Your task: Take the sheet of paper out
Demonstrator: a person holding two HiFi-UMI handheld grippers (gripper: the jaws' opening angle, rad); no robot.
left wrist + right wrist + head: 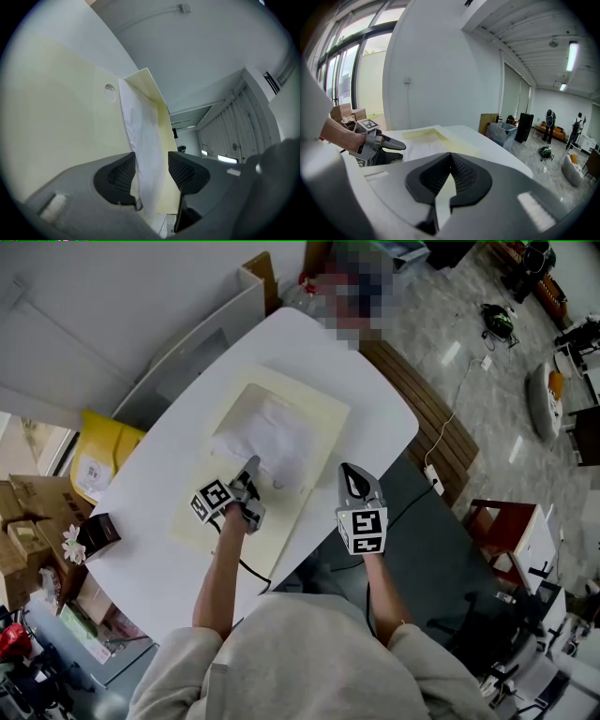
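Grasp step. Left gripper point(251, 467) jaws wide, straddling sheet of paper point(272, 432) inside opened cream envelope point(323, 413), not pinching. Right gripper point(349, 471) closed, empty, beside envelope. Next move: clamp sheet only, draw it clear of envelope.

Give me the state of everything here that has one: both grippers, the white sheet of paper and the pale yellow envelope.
Left gripper: open, jaws either side of the sheet, not pressing it.
Right gripper: shut, nothing between its jaws.
White sheet of paper: lying on the envelope, near edge lifted between the left jaws.
Pale yellow paper envelope: lying on the white table, one edge raised beside the sheet.
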